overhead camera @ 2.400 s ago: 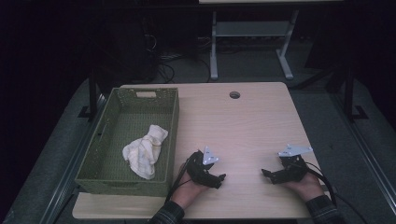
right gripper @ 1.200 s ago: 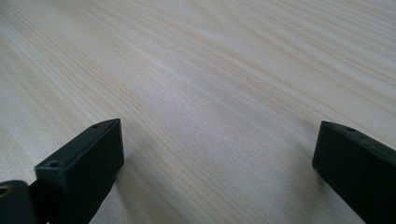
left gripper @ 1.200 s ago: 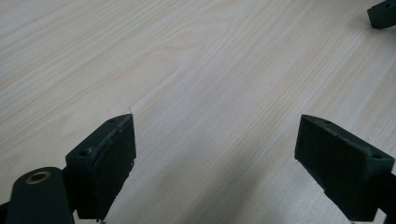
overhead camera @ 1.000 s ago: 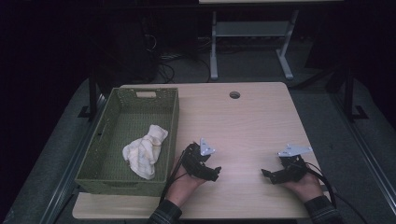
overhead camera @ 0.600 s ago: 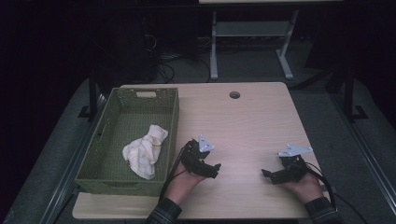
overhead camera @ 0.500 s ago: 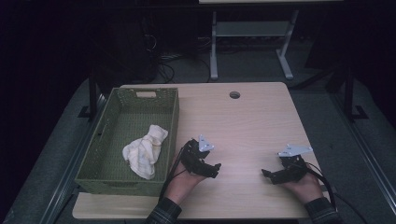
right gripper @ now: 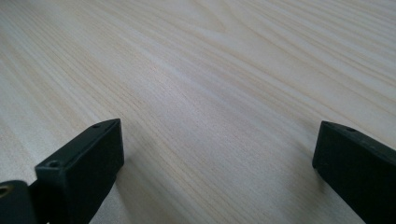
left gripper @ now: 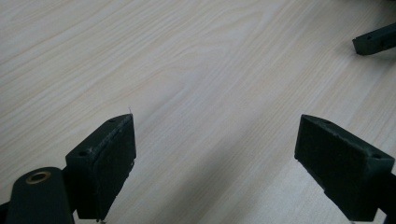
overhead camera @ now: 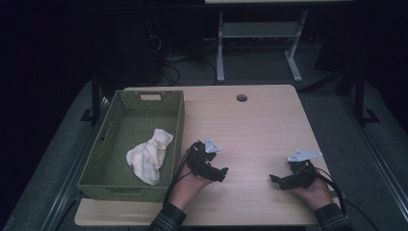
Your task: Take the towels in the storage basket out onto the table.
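Two grippers: left gripper (overhead camera: 219,172) and right gripper (overhead camera: 275,179), one per hand, both low over the table near its front edge, well apart from each other.
Left gripper state: jaws spread wide in the left gripper view, bare wood between them, nothing held.
Right gripper state: jaws spread wide in the right gripper view, bare wood between them, nothing held.
Surface: one table (overhead camera: 260,125) of pale wood with visible grain; one round cable hole (overhead camera: 242,97) near the far edge, ahead of and between the two grippers.
Hands: left hand (overhead camera: 188,185) behind the left gripper, right hand (overhead camera: 315,192) behind the right gripper; checked sleeve cuffs at the near edge.
Basket count: one green woven basket (overhead camera: 178,120), rectangular, standing just to the outer side of the left gripper, close beside it without contact.
Cloth count: one cream cloth (overhead camera: 149,155), crumpled, lying inside the basket in its nearer half, beyond the basket wall from the left gripper, well apart from the right gripper.
Plates: one grey three-cornered plate atop each gripper, two in all.
Room: dark; grey floor around the table; one pale metal frame (overhead camera: 260,43) on two legs beyond the far edge; loose cables (overhead camera: 183,62) on the floor beside it.
Other gripper: tip of one right jaw visible at the upper right corner of the left gripper view.
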`<state>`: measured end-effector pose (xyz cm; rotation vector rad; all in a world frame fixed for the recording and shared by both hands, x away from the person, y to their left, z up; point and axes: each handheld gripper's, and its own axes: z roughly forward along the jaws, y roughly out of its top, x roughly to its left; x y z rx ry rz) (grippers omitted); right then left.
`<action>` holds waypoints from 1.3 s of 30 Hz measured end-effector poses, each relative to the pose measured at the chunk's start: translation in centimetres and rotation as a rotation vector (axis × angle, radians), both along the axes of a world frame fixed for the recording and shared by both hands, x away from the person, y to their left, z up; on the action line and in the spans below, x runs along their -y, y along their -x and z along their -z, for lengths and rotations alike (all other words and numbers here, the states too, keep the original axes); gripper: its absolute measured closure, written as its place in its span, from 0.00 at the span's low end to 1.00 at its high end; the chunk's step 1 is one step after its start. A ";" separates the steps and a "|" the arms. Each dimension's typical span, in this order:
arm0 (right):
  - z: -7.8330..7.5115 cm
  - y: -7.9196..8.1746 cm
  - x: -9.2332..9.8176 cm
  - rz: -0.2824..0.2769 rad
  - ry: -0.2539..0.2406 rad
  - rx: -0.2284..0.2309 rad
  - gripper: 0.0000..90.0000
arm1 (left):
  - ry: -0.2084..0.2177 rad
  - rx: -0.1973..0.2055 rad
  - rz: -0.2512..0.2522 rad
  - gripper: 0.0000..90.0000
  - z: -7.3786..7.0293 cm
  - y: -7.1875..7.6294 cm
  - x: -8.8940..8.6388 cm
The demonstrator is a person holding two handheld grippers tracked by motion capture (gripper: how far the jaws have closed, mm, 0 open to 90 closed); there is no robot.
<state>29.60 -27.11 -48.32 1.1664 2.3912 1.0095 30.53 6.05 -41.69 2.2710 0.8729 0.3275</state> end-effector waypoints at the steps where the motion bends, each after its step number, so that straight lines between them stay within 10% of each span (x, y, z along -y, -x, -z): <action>1: 0.0 0.0 0.0 0.001 -0.001 0.001 0.02 | 0.010 -0.004 0.002 0.13 -0.1 0.0 0.0; 39: 0.0 0.0 0.0 -0.002 -0.002 -0.001 0.02 | 0.084 0.030 0.148 0.14 -6.8 -2.5 -2.4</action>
